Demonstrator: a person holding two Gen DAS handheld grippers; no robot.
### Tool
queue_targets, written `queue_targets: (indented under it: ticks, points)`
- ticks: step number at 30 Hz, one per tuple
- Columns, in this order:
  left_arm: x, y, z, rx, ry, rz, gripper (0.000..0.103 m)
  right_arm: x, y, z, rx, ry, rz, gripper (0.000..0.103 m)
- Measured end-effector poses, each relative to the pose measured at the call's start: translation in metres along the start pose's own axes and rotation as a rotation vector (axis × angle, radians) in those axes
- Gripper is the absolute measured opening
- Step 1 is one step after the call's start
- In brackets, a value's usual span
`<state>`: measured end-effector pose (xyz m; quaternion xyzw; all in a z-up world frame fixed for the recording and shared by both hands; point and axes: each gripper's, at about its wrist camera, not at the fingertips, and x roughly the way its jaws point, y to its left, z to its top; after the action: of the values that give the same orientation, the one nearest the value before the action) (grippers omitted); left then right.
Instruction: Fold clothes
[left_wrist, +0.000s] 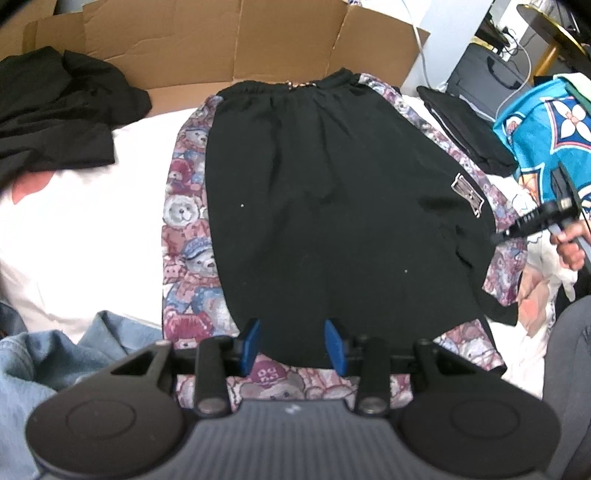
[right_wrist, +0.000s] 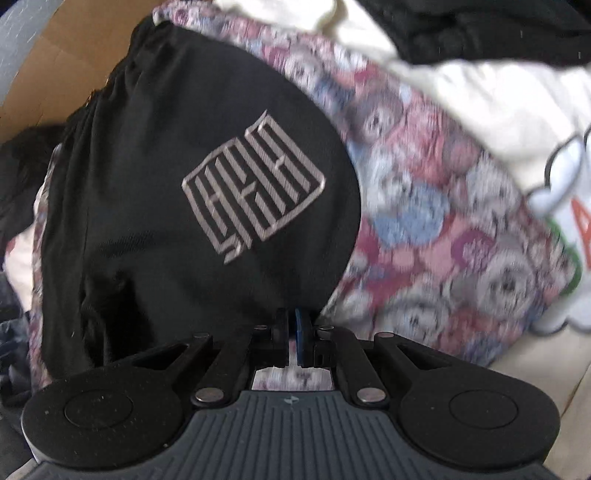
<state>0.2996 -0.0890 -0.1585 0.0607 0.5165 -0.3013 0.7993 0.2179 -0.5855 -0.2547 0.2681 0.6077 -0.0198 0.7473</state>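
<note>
Black shorts (left_wrist: 332, 206) lie spread flat on the teddy-bear blanket (left_wrist: 184, 236), waistband toward the cardboard box (left_wrist: 236, 40), logo patch (right_wrist: 255, 188) on the side away from the denim (left_wrist: 55, 354).

Left gripper (left_wrist: 293, 341) hovers at the hem edge nearest me, jaws spread, nothing between them. Right gripper (right_wrist: 295, 332) sits at the logo-side edge, jaws pressed together; it looks like they pinch the shorts' hem, but the contact is hard to see.

Risks, as I judge them:
- A thin right pinch could slip if lifted.
- The left jaws might grab blanket along with the shorts and drag both.
- Uneven pulling would skew any fold.
- The black pile (left_wrist: 55, 110) beside the box could snag.
</note>
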Motion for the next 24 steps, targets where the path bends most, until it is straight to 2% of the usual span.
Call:
queue_targets:
  ticks: [10,13,15,16,19,21,24]
  points:
    - [-0.007,0.003,-0.004,-0.004,-0.03,-0.013,0.041,0.003,0.045,-0.038,-0.136,0.174,-0.008,0.003]
    - [-0.013,0.01,-0.009,-0.016,-0.039,-0.004,0.041,0.006,0.066,-0.054,-0.201,0.231,0.01,0.005]
    - [-0.016,0.016,-0.013,-0.026,-0.041,0.005,0.041,0.005,0.084,-0.063,-0.257,0.258,0.022,0.01]
    - [-0.018,0.019,-0.015,-0.031,-0.04,0.011,0.041,0.003,0.092,-0.066,-0.28,0.254,0.027,0.015]
    - [-0.023,0.027,-0.022,-0.047,-0.037,0.028,0.041,-0.005,0.11,-0.071,-0.302,0.194,0.067,0.017]
    - [-0.027,0.033,-0.027,-0.057,-0.036,0.04,0.041,-0.007,0.118,-0.072,-0.285,0.16,0.106,0.021]
    - [-0.031,0.041,-0.035,-0.072,-0.029,0.057,0.041,0.01,0.126,-0.074,-0.259,0.165,0.128,0.023]
